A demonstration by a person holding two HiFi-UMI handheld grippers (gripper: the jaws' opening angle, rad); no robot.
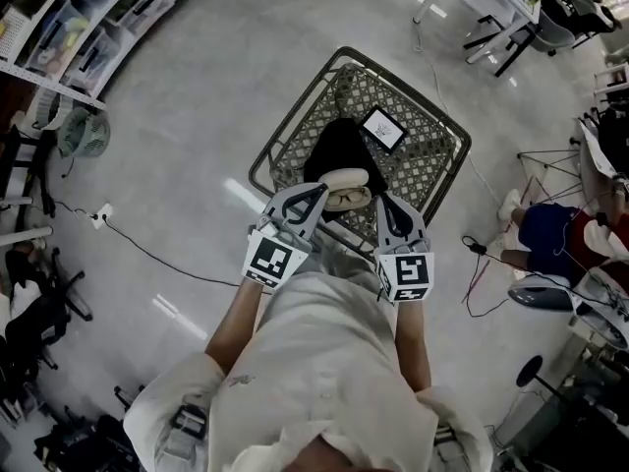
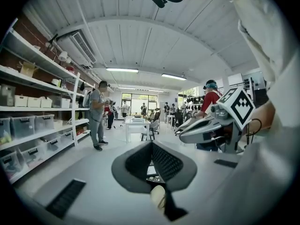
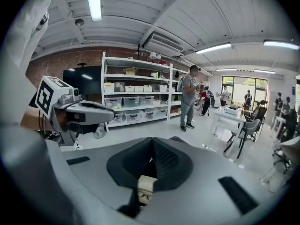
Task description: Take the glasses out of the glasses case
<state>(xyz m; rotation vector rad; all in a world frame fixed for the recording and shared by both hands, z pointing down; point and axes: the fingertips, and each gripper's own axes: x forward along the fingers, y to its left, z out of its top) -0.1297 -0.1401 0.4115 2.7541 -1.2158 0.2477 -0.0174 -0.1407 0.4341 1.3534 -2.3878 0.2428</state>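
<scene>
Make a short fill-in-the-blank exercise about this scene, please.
1. The left gripper has its jaws ____.
2. Between it and the right gripper shows a beige glasses ____.
3. Under them stands a wire ____.

Missing words: shut; case; basket.

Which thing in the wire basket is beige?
The rounded case, lowest in the head view; the bundle above it is black, the flat panel dark with a pale rim.
</scene>
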